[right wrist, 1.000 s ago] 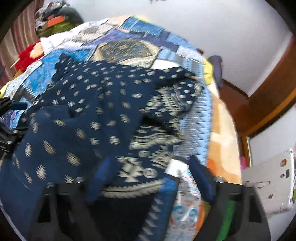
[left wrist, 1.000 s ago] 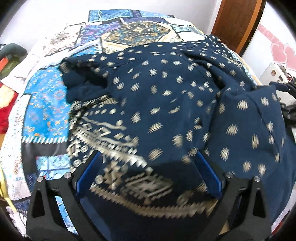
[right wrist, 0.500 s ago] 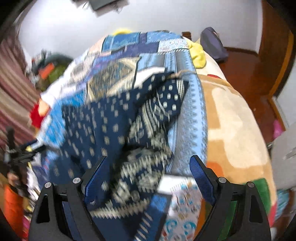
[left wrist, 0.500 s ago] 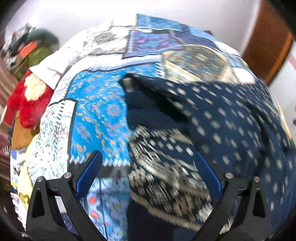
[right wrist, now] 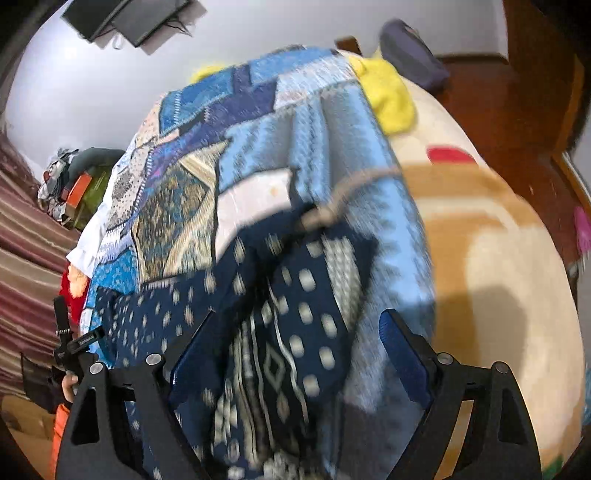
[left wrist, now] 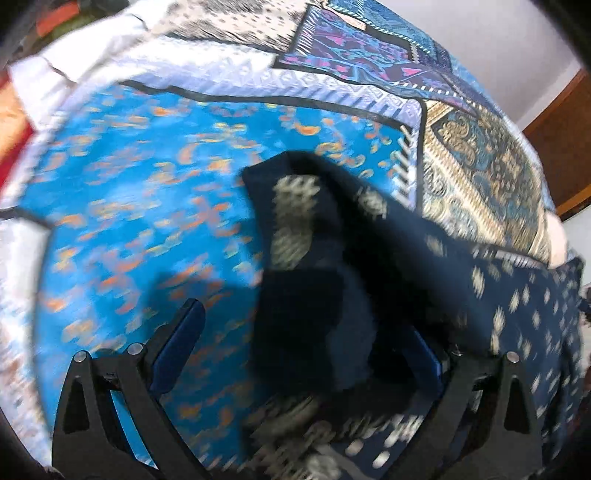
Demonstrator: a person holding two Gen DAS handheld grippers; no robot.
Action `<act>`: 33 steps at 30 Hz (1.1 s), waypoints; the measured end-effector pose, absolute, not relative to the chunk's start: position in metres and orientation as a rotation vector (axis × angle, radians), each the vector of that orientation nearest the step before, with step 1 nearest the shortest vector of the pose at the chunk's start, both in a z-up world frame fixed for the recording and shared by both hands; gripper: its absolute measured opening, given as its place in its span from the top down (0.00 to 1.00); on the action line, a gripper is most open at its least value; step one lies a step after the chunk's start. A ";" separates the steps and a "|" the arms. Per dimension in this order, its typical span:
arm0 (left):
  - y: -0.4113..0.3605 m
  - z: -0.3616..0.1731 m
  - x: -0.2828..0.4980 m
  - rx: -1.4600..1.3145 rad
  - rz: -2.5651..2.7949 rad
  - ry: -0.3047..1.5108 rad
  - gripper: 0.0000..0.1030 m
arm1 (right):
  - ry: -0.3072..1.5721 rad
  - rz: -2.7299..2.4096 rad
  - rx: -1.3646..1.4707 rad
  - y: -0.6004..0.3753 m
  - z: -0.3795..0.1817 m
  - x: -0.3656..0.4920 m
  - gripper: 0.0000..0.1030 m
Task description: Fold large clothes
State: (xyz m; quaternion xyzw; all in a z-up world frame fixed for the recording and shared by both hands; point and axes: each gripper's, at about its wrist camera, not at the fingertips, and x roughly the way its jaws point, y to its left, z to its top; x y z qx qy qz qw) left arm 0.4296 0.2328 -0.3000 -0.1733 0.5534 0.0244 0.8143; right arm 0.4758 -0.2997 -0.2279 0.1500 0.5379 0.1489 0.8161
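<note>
Right, both views blurred, so fine detail is soft. Left wrist view, left to right: red fabric (left wrist: 9, 122) at the far left edge, then the bed's patchwork bedspread (left wrist: 140, 206), bright blue panel with orange motifs, pale border above it, gold-and-teal panel further right. White wall (left wrist: 509, 40) top right, brown wood trim (left wrist: 565, 147) at the right edge. Left gripper (left wrist: 295, 354) fingers stand apart; a dark fold of the navy garment (left wrist: 509, 295) lies between them, closer to the right finger, pads not visibly pressing on it. Garment spreads from centre to the right across the bedspread.

Right wrist view, left to right: striped curtain (right wrist: 26, 258), a pile of clutter (right wrist: 77, 184) against the wall, dark screen (right wrist: 125, 18) mounted high. Left gripper also shows low at the left edge, with a hand (right wrist: 68, 384) on it. Bedspread runs up the middle with the garment on its near part. Right gripper (right wrist: 295, 354) fingers wide apart, having just narrowed slightly; patterned cloth lies between them, ungripped. Right of that: beige-and-tan blanket (right wrist: 498, 277), yellow cloth (right wrist: 391, 92), brown wooden floor (right wrist: 498, 92).
</note>
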 end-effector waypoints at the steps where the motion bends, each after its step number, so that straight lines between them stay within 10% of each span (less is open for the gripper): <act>1: 0.231 -0.304 0.435 -0.408 0.012 1.179 0.07 | 1.129 0.329 0.308 -0.296 -0.228 0.481 0.29; 5: 0.220 -0.301 0.449 -0.367 -0.011 1.131 0.41 | 1.166 0.375 0.320 -0.276 -0.241 0.504 0.76; 10: 0.206 -0.285 0.460 -0.275 0.059 1.138 0.78 | 1.119 0.379 0.217 -0.242 -0.237 0.520 0.89; 27: 0.270 -0.275 0.512 -0.179 0.287 1.107 0.66 | 0.944 0.274 -0.190 -0.131 -0.223 0.603 0.89; 30: 0.265 -0.280 0.510 -0.112 0.308 1.091 0.56 | 0.932 0.269 -0.151 -0.140 -0.230 0.604 0.76; 33: 0.267 -0.282 0.507 -0.076 0.328 1.082 0.42 | 0.892 0.149 -0.226 -0.148 -0.230 0.602 0.23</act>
